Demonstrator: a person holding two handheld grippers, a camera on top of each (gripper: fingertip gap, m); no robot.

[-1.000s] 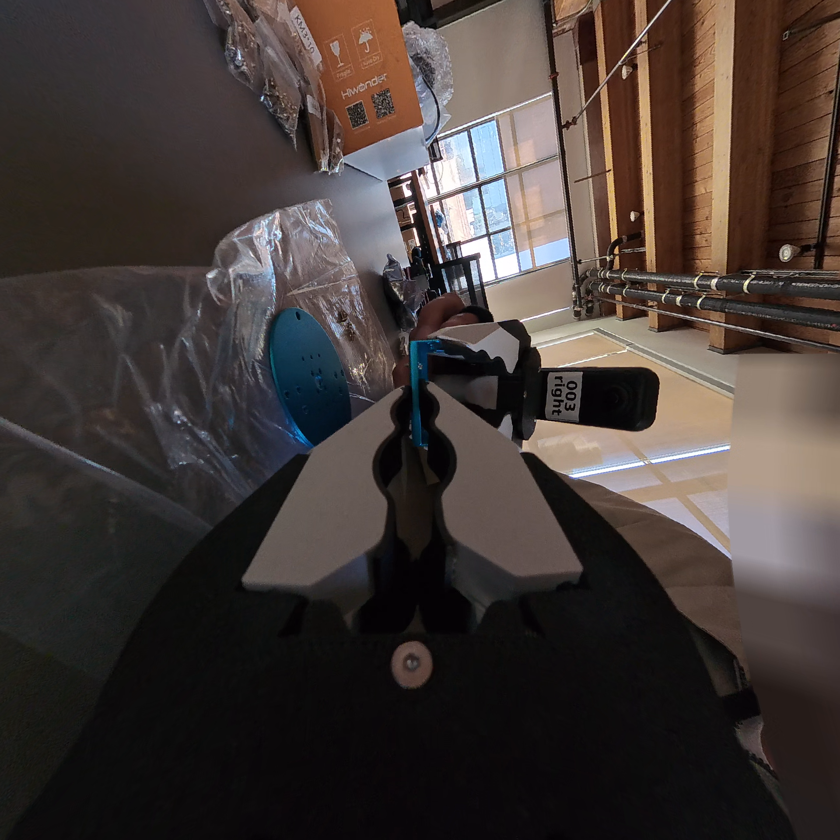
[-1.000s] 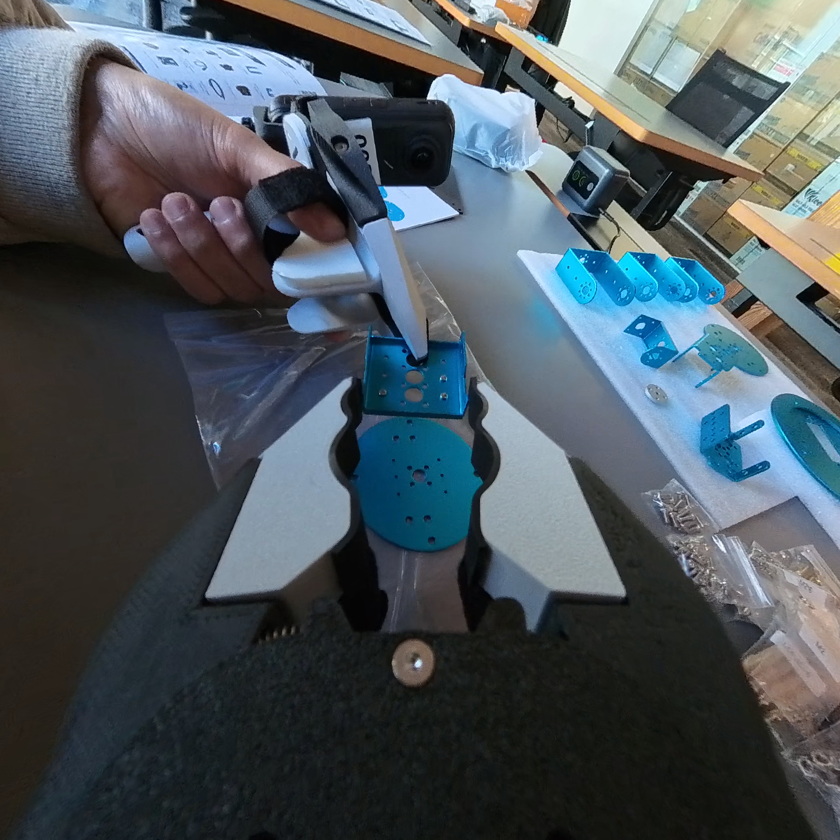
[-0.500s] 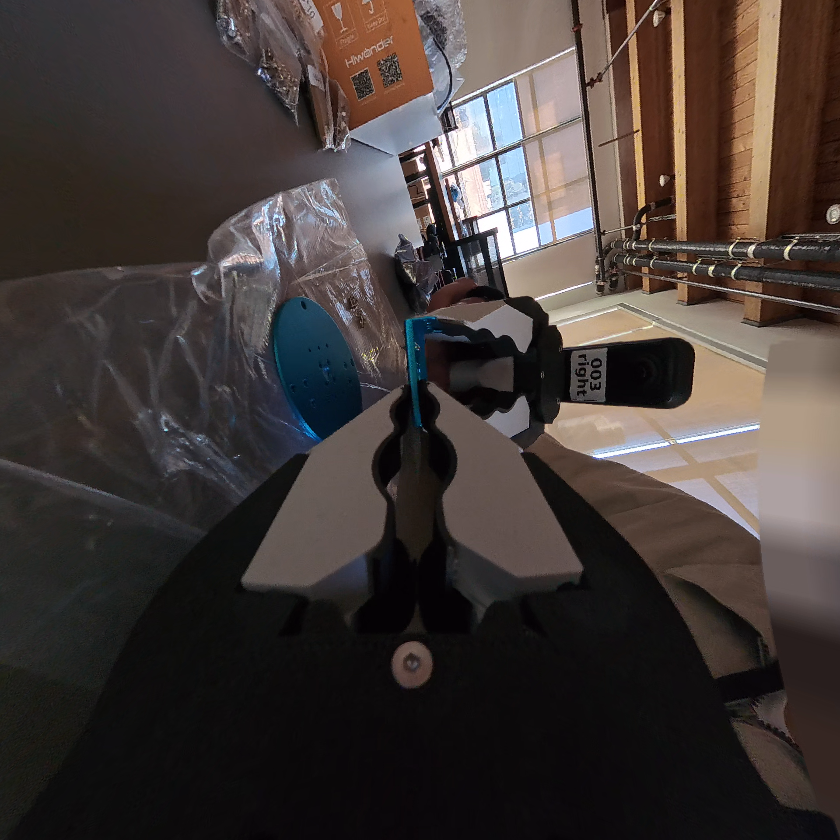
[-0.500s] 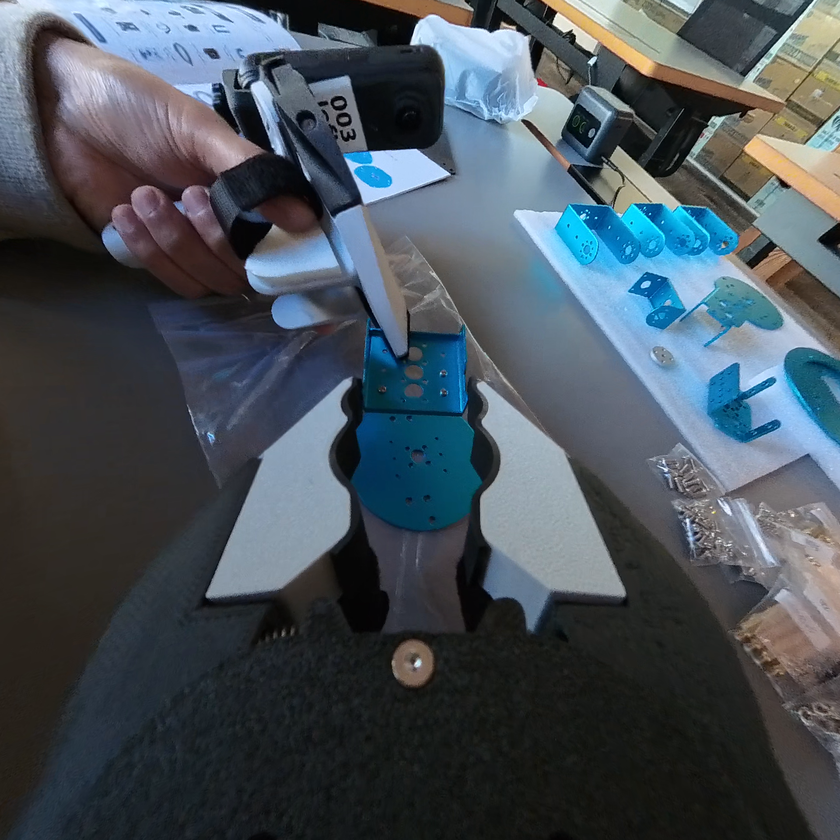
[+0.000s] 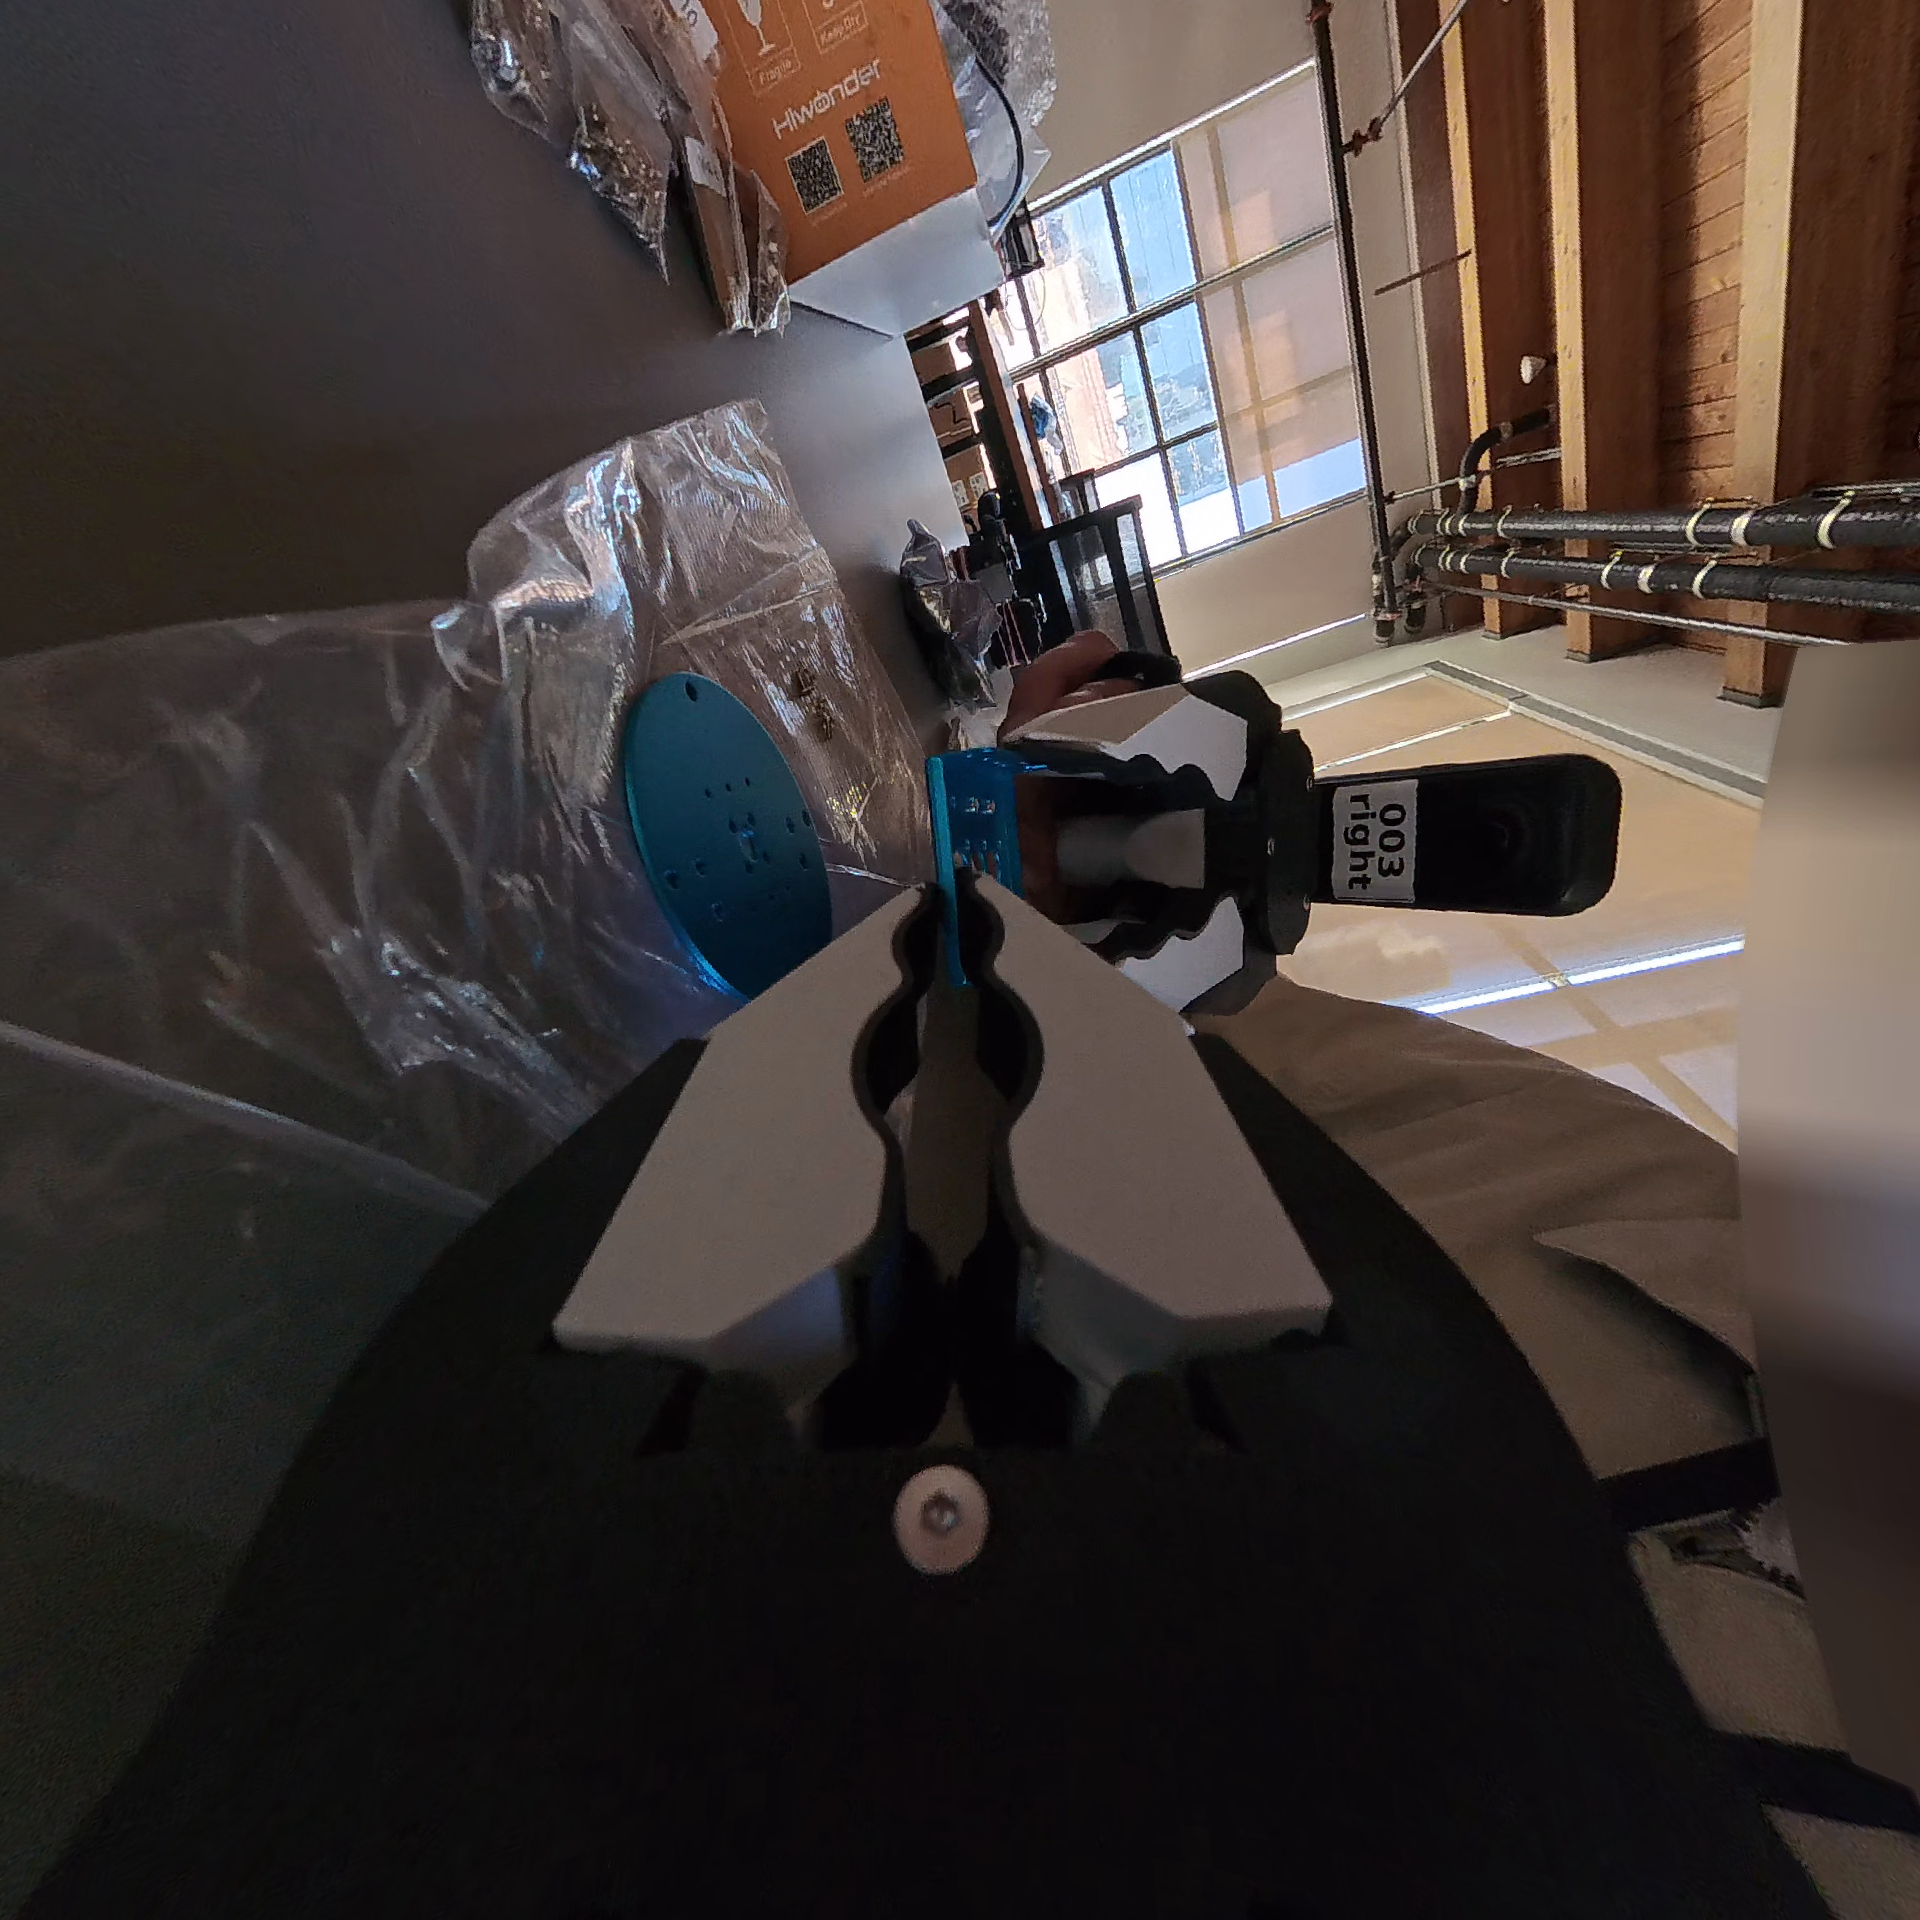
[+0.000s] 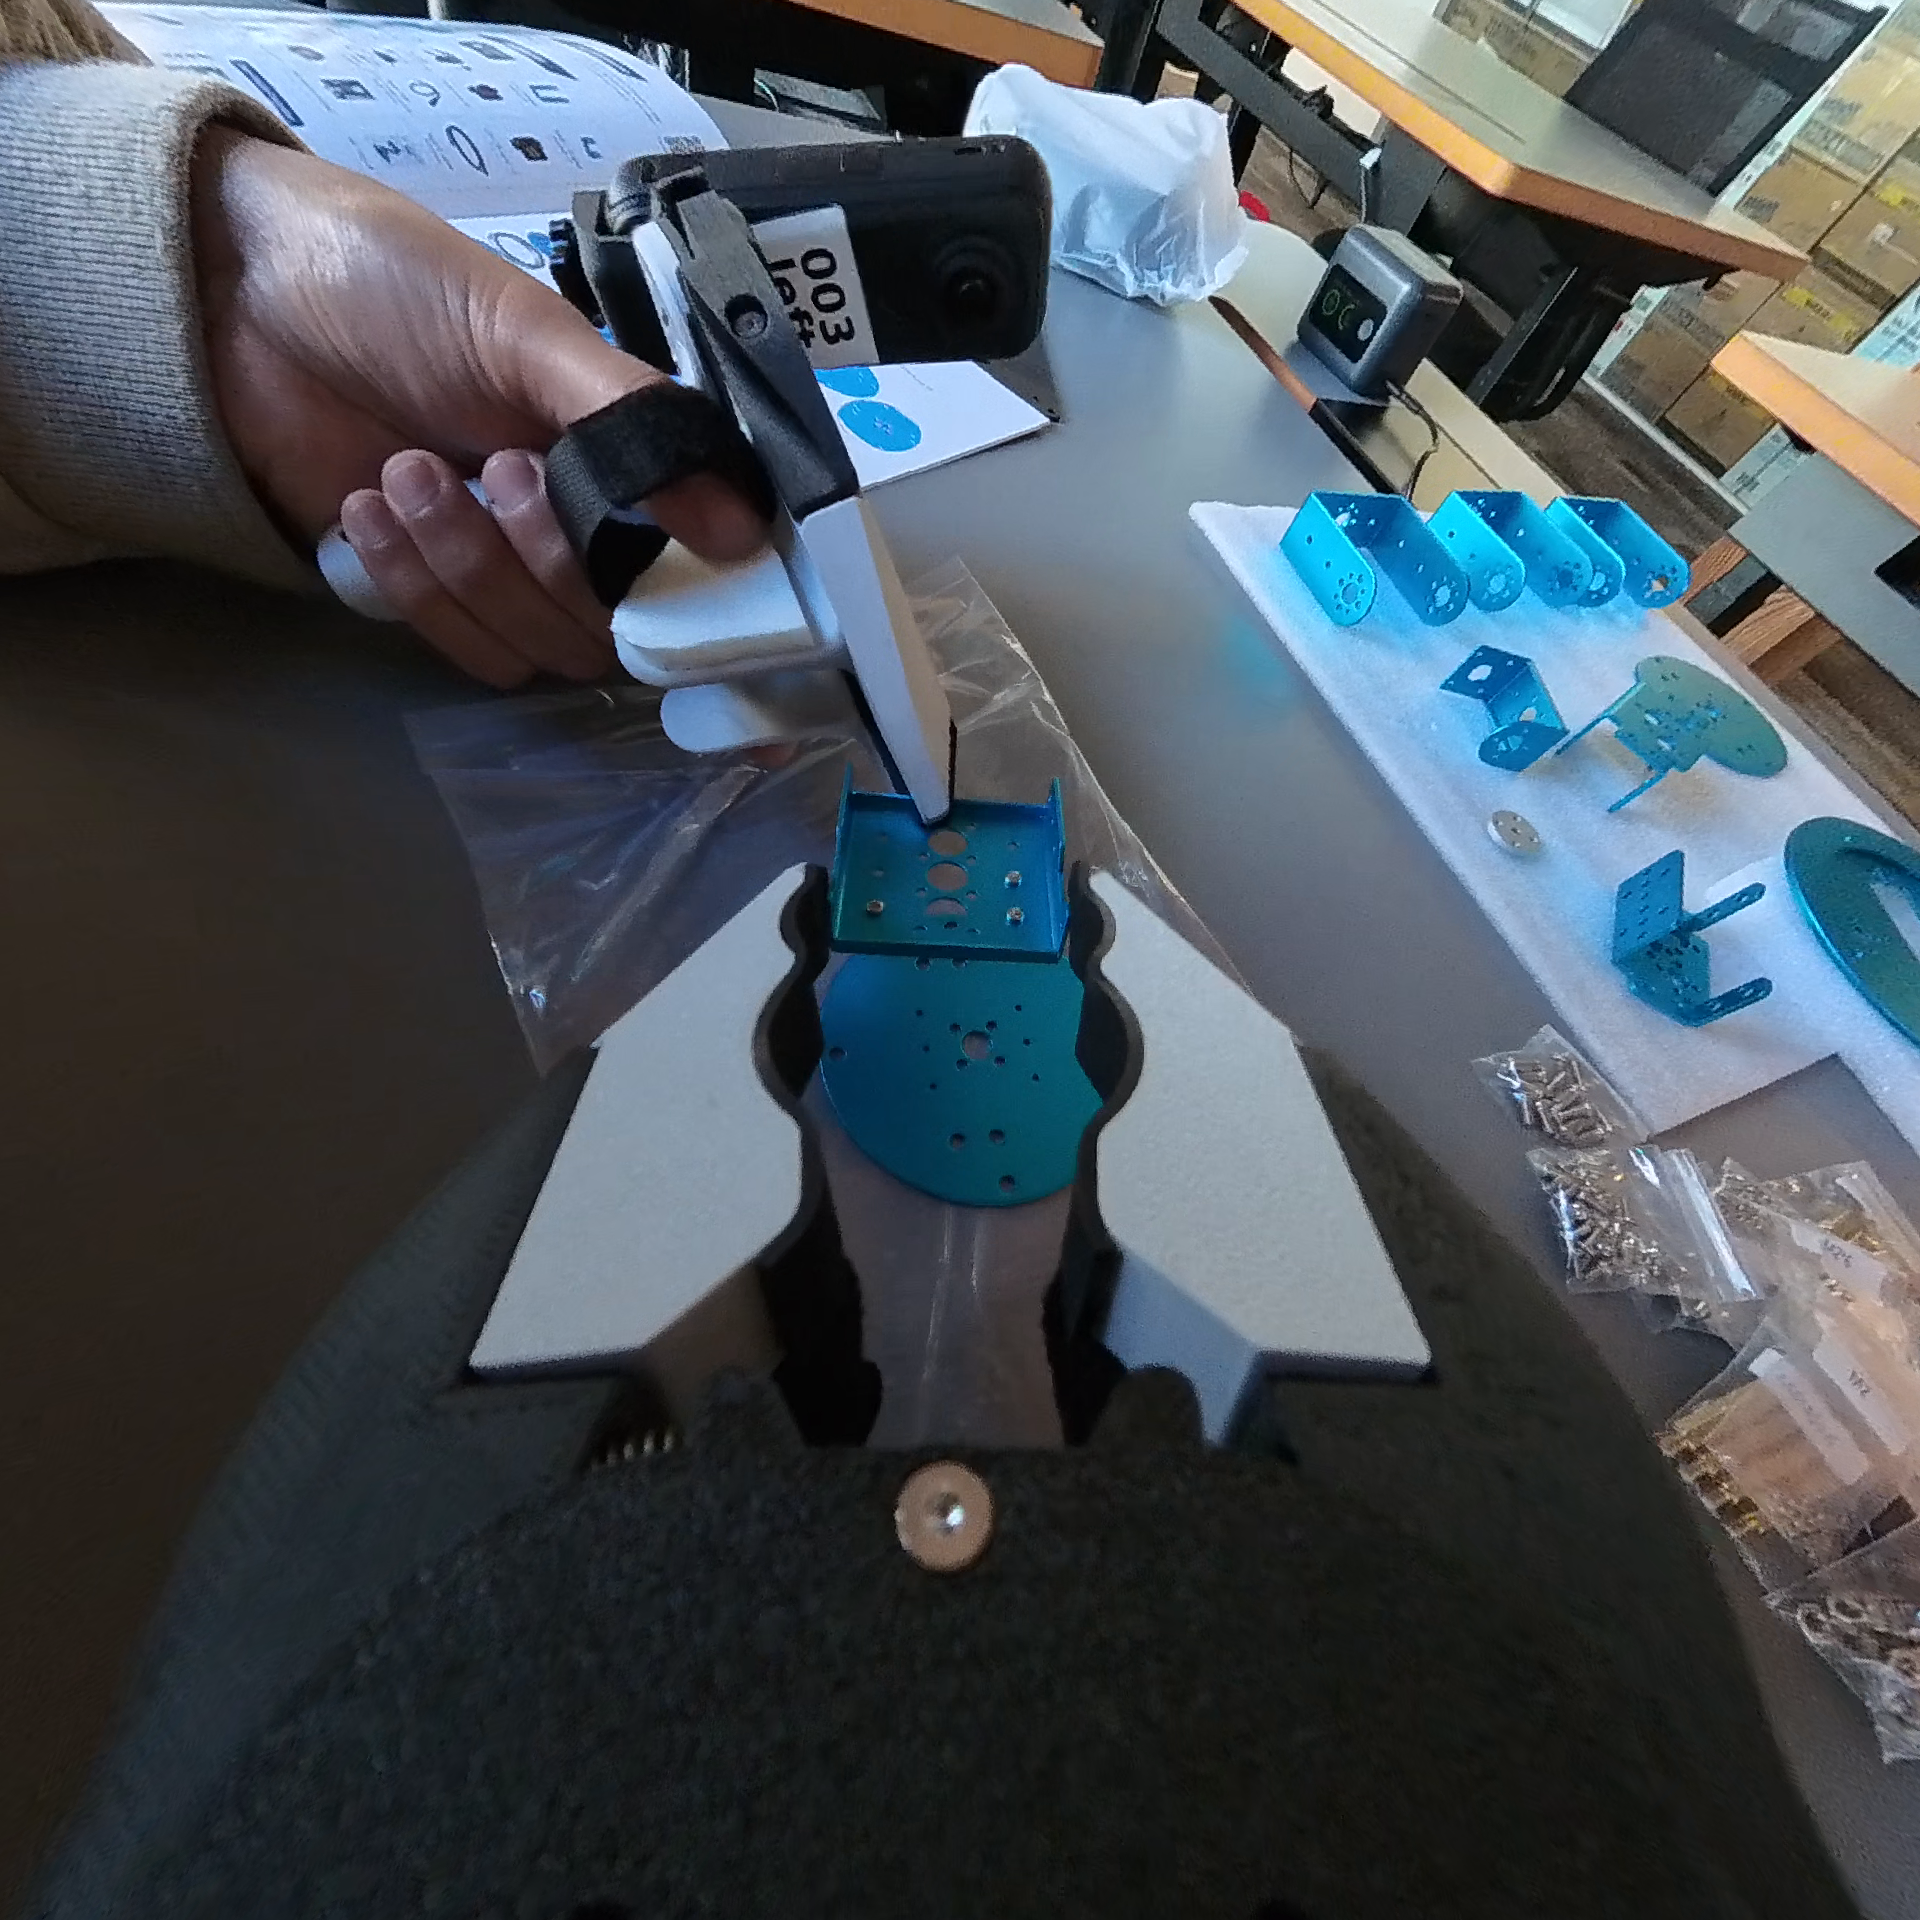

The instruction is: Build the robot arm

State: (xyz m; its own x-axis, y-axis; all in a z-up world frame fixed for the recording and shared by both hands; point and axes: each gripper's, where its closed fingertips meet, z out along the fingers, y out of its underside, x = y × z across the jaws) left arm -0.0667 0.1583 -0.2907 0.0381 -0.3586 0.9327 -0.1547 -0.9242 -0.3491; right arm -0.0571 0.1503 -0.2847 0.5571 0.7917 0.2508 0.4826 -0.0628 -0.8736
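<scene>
Both hand-held grippers have tilted a little since a second ago, while the blue U-bracket keeps its place between them. Left hand-held gripper is pinched down tight on the bracket's flat base, its fingers nearly meeting on the thin plate. Right hand-held gripper has its jaws spread to the bracket's width and pressing the two upright side walls, holding it above the worktop. Directly below lies one blue round plate on a clear plastic bag.

Counting on the white foam sheet: four curved blue brackets in a row, one small angle bracket, one disc with legs, one perforated U-piece, one small silver washer, one blue ring at the edge. Screw bags sit nearby; their number is hard to tell.

Only the right wrist view shows that foam sheet and the bare hand on the left hand-held gripper. Only the left wrist view shows the orange box.
</scene>
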